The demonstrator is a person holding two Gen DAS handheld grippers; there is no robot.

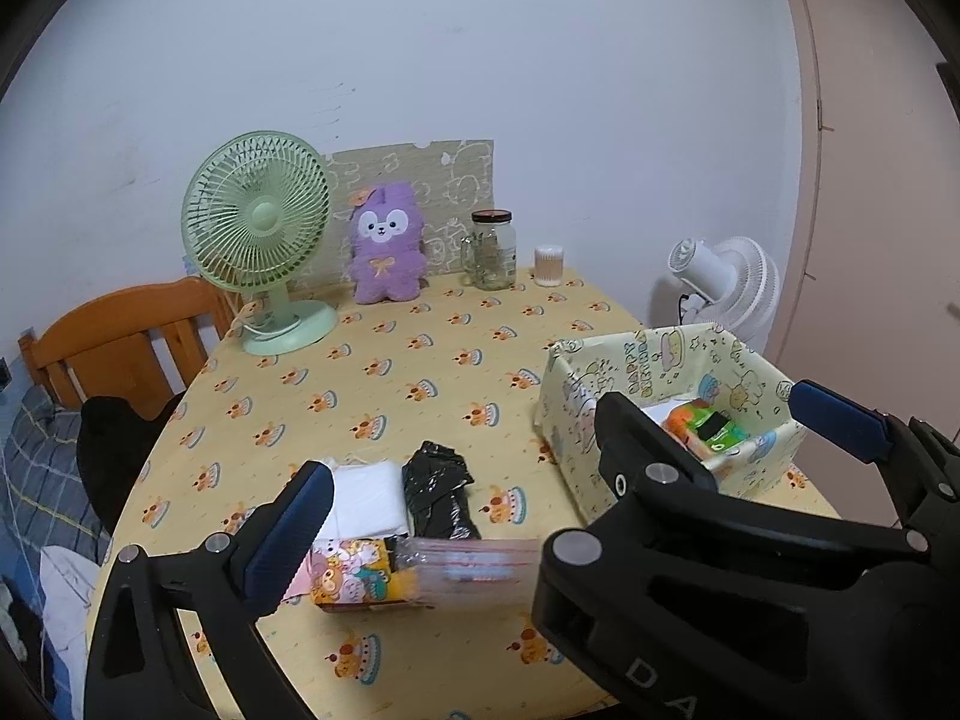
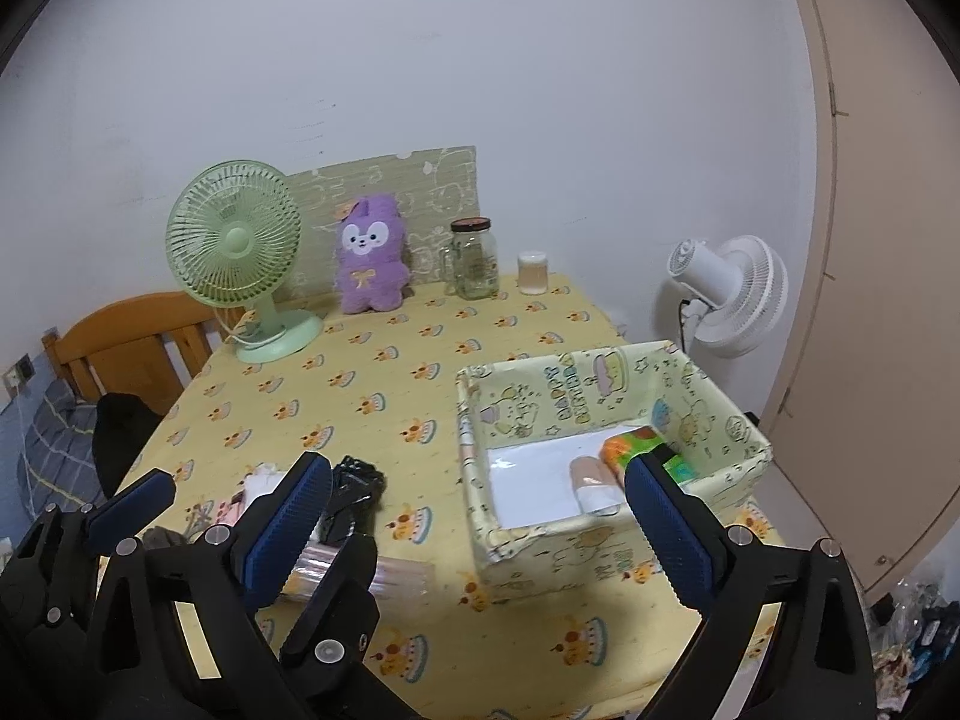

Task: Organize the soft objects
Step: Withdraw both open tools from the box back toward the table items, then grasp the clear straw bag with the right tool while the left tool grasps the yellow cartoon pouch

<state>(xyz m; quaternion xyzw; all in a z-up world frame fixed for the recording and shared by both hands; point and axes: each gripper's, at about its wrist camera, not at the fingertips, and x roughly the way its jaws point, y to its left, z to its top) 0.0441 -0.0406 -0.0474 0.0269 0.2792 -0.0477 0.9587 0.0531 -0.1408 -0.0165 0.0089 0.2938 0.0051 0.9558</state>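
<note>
L gripper (image 2: 129, 495): my jaws spread, empty, over soft packs (image 1: 366, 564) near desk (image 1: 384, 372) front edge | R gripper (image 2: 480, 528): jaws spread, empty, beside fabric box (image 2: 606, 552) | black bag (image 1: 441, 489) betw packs & box

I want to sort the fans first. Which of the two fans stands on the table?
The green fan stands on the table, at its far left beside the purple plush toy. The white fan stands behind the table's far right corner, off it.

Ahead of your right claw (image 2: 477, 516) the box (image 2: 708, 483) is open from above; left of it, the black bag (image 2: 354, 495) and packets (image 2: 360, 570) block.
</note>
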